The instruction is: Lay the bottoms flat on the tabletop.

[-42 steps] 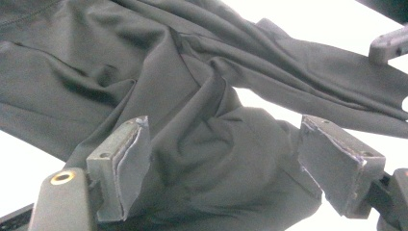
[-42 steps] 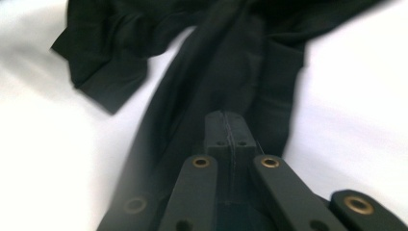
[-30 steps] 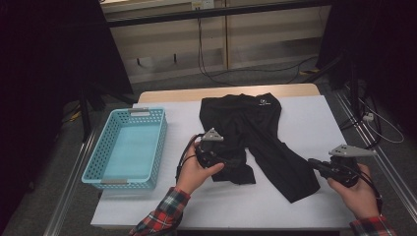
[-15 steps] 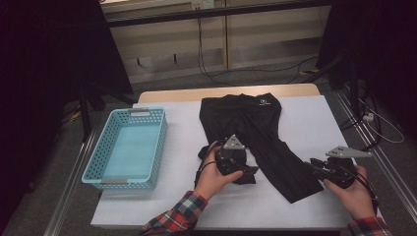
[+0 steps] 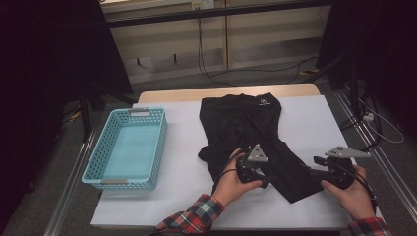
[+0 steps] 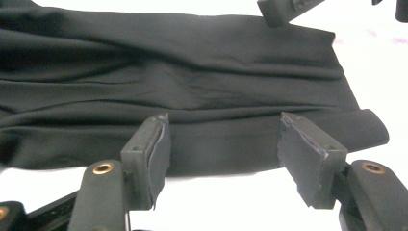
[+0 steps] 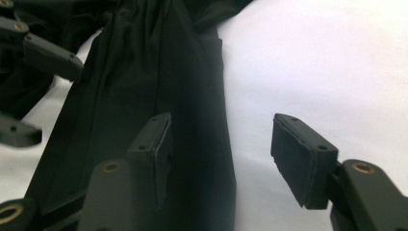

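Note:
Black trousers (image 5: 246, 123) lie flat on the white table (image 5: 187, 142), waist at the far side, one leg running toward the front right. My left gripper (image 5: 269, 178) hovers over that leg (image 6: 192, 82). Its jaws have just been closing but stand open, with cloth beneath them and nothing pinched (image 6: 223, 144). My right gripper (image 5: 312, 169) is at the leg's end. Its jaws have just been opening and are open (image 7: 221, 139), one over the cloth (image 7: 159, 72), one over bare table. The left gripper's fingers (image 7: 53, 57) show in the right gripper view.
A light blue plastic basket (image 5: 108, 169) with nothing in it sits at the table's left. The trousers' other leg is bunched up (image 5: 216, 155) beside my left hand. A metal rail (image 5: 366, 147) and cables run past the table's right edge.
My left hand has moved to the right, from the bunched leg onto the straight leg. The right hand has stayed put at the leg's end.

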`<state>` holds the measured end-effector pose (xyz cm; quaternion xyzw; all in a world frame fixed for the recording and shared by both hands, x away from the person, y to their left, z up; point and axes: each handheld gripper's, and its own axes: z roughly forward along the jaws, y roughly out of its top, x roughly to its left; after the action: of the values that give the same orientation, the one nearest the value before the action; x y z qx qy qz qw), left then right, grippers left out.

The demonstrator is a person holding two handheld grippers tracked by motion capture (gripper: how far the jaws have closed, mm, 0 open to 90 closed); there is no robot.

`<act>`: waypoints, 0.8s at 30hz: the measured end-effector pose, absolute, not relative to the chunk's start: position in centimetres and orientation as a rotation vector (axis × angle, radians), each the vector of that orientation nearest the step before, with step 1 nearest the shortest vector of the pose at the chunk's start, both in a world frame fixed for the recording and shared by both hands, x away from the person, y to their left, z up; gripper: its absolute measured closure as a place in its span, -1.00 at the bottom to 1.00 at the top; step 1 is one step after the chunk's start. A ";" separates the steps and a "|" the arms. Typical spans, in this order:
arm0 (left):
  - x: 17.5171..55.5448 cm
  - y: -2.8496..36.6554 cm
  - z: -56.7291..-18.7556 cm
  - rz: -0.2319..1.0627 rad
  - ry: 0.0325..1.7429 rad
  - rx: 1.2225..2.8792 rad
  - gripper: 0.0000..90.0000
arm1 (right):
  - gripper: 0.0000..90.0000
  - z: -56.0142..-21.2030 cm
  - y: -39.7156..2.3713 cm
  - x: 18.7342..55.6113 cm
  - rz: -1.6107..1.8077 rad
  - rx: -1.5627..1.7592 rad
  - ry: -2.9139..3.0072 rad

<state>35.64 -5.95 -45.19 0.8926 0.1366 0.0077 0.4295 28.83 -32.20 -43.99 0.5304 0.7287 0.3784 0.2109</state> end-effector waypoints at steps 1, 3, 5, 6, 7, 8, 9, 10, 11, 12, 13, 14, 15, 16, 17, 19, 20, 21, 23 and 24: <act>35.5 -6.2 -45.3 0.023 0.335 2.220 -0.18 | -0.11 -44.0 -32.2 28.8 1.052 1.472 2.026; 35.2 -6.4 -45.4 0.024 0.320 2.238 -0.16 | -0.14 -44.0 -32.1 28.8 1.055 1.472 2.028; 35.0 -6.7 -45.6 0.016 0.313 2.244 -0.14 | -0.15 -43.9 -32.0 28.8 1.068 1.466 2.028; 34.9 -6.8 -45.7 0.023 0.294 2.254 -0.12 | -0.16 -43.9 -31.9 28.8 1.071 1.458 2.030; 34.8 -7.0 -45.8 0.006 0.297 2.263 -0.09 | -0.16 -43.9 -31.8 28.8 1.074 1.455 2.029; 34.6 -7.1 -45.8 0.001 0.303 2.245 -0.02 | -0.17 -43.8 -31.7 28.8 1.074 1.451 2.030; 34.6 -7.2 -45.8 -0.006 0.294 2.248 0.04 | -0.17 -43.8 -31.6 28.8 1.075 1.448 2.033; 34.7 -7.2 -45.7 -0.007 0.278 2.270 0.08 | -0.17 -43.8 -31.5 28.8 1.072 1.443 2.037; 34.6 -7.3 -45.7 -0.006 0.279 2.264 0.16 | -0.16 -43.8 -31.4 28.8 1.068 1.439 2.043; 34.6 -7.2 -45.7 -0.001 0.286 2.263 0.22 | -0.15 -43.7 -31.3 28.8 1.066 1.434 2.050; 34.6 -7.1 -45.7 0.003 0.279 2.272 0.28 | -0.13 -43.7 -31.2 28.8 1.067 1.427 2.058; 34.6 -7.1 -45.7 -0.003 0.285 2.273 0.36 | -0.10 -43.7 -31.1 28.8 1.072 1.420 2.066; 34.6 -7.1 -45.6 -0.011 0.298 2.280 0.46 | -0.06 -43.7 -30.9 28.8 1.072 1.416 2.071; 34.5 -7.1 -45.5 -0.014 0.302 2.288 0.57 | 0.00 -43.8 -30.7 28.8 1.066 1.410 2.079; 34.4 -7.1 -45.5 -0.022 0.307 2.291 0.66 | 0.06 -43.8 -30.6 28.8 1.060 1.403 2.085; 34.3 -7.1 -45.4 -0.048 0.310 2.299 0.81 | 0.16 -44.0 -30.1 29.0 1.042 1.386 2.112; 34.2 -7.1 -45.5 -0.068 0.329 2.285 0.91 | 0.17 -44.1 -29.8 29.1 1.030 1.379 2.119; 34.2 -7.0 -45.5 -0.073 0.321 2.294 0.97 | 0.19 -44.1 -29.6 29.2 1.010 1.385 2.117; 34.3 -6.9 -45.3 -0.083 0.318 2.302 1.00 | 0.22 -44.3 -29.4 29.5 0.993 1.381 2.114; 34.2 -6.8 -45.3 -0.094 0.326 2.307 1.00 | 0.22 -44.3 -29.4 29.6 0.989 1.385 2.111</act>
<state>34.21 -6.81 -45.25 0.9093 0.1286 -0.0369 0.3940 29.60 -29.43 -44.25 0.4989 0.7606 0.3562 0.2136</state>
